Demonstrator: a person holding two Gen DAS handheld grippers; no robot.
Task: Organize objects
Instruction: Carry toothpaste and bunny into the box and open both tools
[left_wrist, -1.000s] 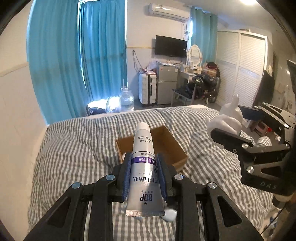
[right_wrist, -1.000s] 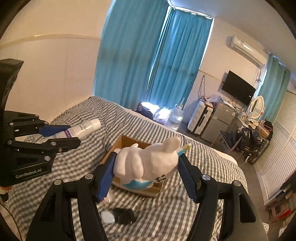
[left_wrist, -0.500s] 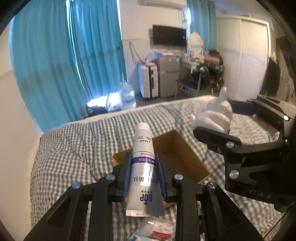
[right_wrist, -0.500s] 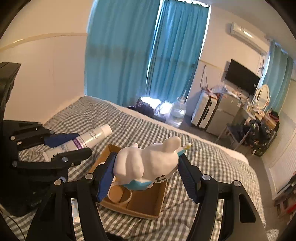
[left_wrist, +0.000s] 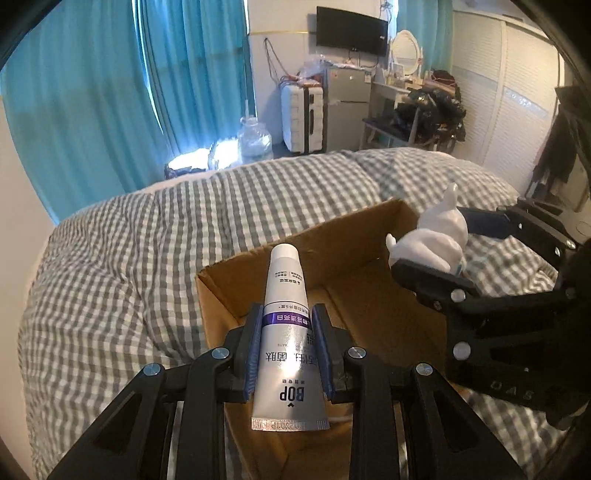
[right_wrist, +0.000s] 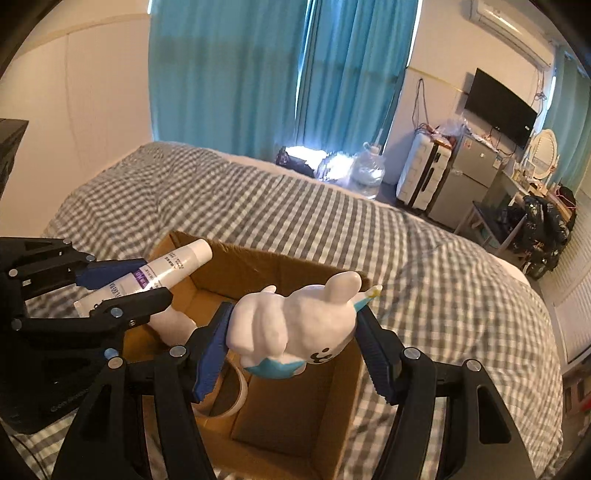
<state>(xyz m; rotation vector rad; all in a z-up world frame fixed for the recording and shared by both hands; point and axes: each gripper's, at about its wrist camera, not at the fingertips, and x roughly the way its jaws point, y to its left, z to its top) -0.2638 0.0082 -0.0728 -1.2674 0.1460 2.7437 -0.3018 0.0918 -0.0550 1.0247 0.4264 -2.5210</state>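
My left gripper (left_wrist: 286, 325) is shut on a silver and white tube (left_wrist: 286, 343) with a purple band, its cap pointing forward over the open cardboard box (left_wrist: 351, 236). In the right wrist view the same tube (right_wrist: 166, 267) hangs over the box's left corner, held by the left gripper (right_wrist: 125, 282). My right gripper (right_wrist: 295, 332) is shut on a white bear-like figurine (right_wrist: 295, 325) with a blue base, above the box (right_wrist: 295, 417). That figurine (left_wrist: 432, 236) shows at the right of the left wrist view.
The box lies on a grey checked bed cover (right_wrist: 258, 206). Inside it are a tape roll (right_wrist: 225, 406) and a white object (right_wrist: 173, 325). Blue curtains (left_wrist: 110, 92), a water jug (left_wrist: 255, 140), a suitcase (left_wrist: 301, 118) and a cluttered desk stand beyond the bed.
Both grippers have come down and forward with their loads. The box has grown from small and distant to filling the lower view, directly beneath the tube and figurine.
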